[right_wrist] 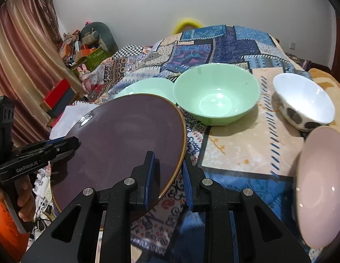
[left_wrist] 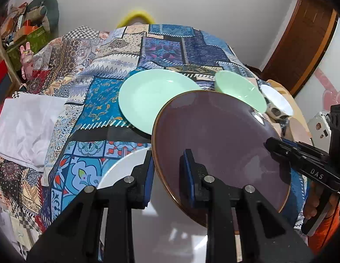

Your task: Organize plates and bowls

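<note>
Midway through the sorting, I had the purple plate [left_wrist: 218, 140] off the patchwork cloth [left_wrist: 104, 100], carried between both claws and tilted, its gold-edged rim lifted clear of the dishes beneath. My left gripper [left_wrist: 167, 175] was clamped on the plate's near-left rim, one blue pad under the edge and one over the face. My right gripper [right_wrist: 167, 179] was closed on the opposite rim in the same way, the edge pinched between its two blue pads. Seen from the left wrist camera, the plate filled the space from 12 to 3 o'clock of the claw; from the right wrist camera it spread from 9 to 12 o'clock.

I judged the step in hand to be the carry: the plate was lifted but not yet set on any stack. The green plate [left_wrist: 154, 100] lay flat on the cloth at about 11 o'clock of the left claw, partly behind the purple rim, and a white plate [left_wrist: 123, 171] sat just below and left of that claw, at 9 o'clock. The green bowl [right_wrist: 216, 94] stood at 12 o'clock of the right claw, the white spotted bowl [right_wrist: 303, 103] at 2 o'clock, and a pink bowl [right_wrist: 321, 186], blurred, at 3 o'clock.

My next move, as I read it, called for both hands travelling together, levelling the plate and lowering it onto another plate before either claw let go. Uneven release could let it slide or clip the green bowl.
</note>
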`<move>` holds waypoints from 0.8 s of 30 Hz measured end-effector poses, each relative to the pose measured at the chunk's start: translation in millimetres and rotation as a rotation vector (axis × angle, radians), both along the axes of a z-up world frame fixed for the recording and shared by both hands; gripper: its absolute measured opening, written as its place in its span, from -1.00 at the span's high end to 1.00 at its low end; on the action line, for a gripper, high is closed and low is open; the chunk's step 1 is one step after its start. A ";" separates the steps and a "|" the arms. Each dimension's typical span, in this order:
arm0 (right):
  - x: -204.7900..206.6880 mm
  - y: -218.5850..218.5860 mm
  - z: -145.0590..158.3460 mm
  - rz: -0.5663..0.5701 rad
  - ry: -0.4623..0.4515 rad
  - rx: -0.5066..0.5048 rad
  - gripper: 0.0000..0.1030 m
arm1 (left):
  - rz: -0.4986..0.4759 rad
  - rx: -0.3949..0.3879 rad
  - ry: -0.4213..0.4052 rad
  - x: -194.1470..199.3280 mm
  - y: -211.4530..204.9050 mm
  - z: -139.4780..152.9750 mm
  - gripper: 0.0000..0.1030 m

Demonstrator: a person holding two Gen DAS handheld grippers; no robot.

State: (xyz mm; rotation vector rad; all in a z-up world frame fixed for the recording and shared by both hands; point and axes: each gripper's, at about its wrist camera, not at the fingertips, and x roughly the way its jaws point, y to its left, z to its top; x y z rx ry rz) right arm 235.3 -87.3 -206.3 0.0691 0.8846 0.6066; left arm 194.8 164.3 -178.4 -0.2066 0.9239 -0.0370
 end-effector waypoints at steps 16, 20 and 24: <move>-40.4 -47.6 18.3 -0.032 -0.045 0.018 0.57 | -0.035 0.002 -0.021 -42.1 -52.8 27.5 0.50; -49.3 -60.1 15.9 -0.038 -0.040 0.021 0.57 | -0.042 -0.002 -0.008 -50.3 -66.4 25.4 0.50; -56.4 -69.3 13.2 -0.046 -0.034 0.022 0.57 | -0.047 -0.012 0.010 -57.4 -76.8 20.4 0.50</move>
